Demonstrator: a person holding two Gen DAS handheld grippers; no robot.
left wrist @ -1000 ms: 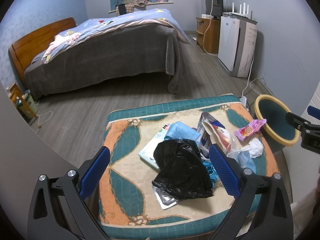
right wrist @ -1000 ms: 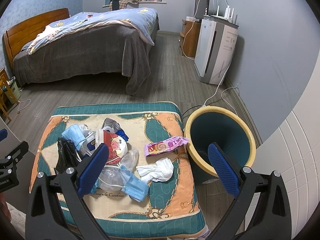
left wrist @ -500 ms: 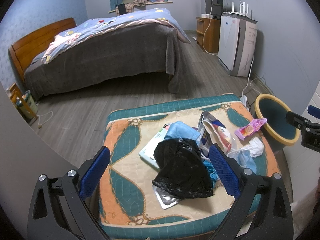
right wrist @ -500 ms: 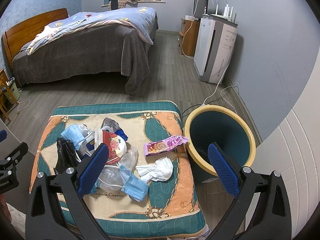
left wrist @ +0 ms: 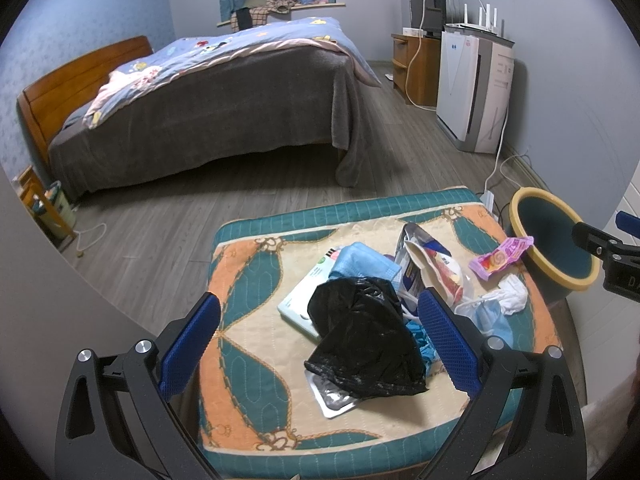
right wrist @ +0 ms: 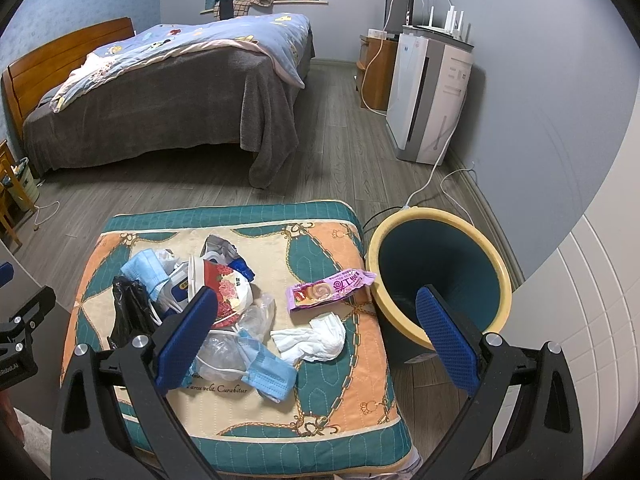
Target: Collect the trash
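While both grippers hover above its near edge, the quilted cushion patterned in teal, orange and cream (right wrist: 344, 380) carries all the litter on its top. Just beside the cushion's right side stands the round bin with a yellow rim and dark teal inside (right wrist: 496, 272); little shows in it beyond a dark bottom, and what it holds cannot be told. The left gripper (left wrist: 318, 342) has its blue-padded fingers spread wide with nothing between them, and the crumpled black plastic bag (left wrist: 364, 340) lies on the cushion ahead, framed between the fingers. The right gripper (right wrist: 318, 336) is likewise spread wide and empty; its left finger stands before the litter heap, its right finger before the bin's mouth.

Under the black bag's far side lies a flat pale-green and white box (left wrist: 308, 300), and a silvery blister sheet (left wrist: 334, 396) pokes out from under its near edge. A red and white floral paper cup (right wrist: 224, 284) lies tipped on its side mid-heap, touching a clear crumpled plastic bag (right wrist: 244, 332). A pale blue face mask (right wrist: 268, 372) lies nearest the right gripper, another blue mask (right wrist: 142, 268) at the heap's far left. A wadded white tissue (right wrist: 312, 338) rests just beside the near mask. The purple and pink snack wrapper (right wrist: 330, 290) lies flat, its end at the bin's rim.
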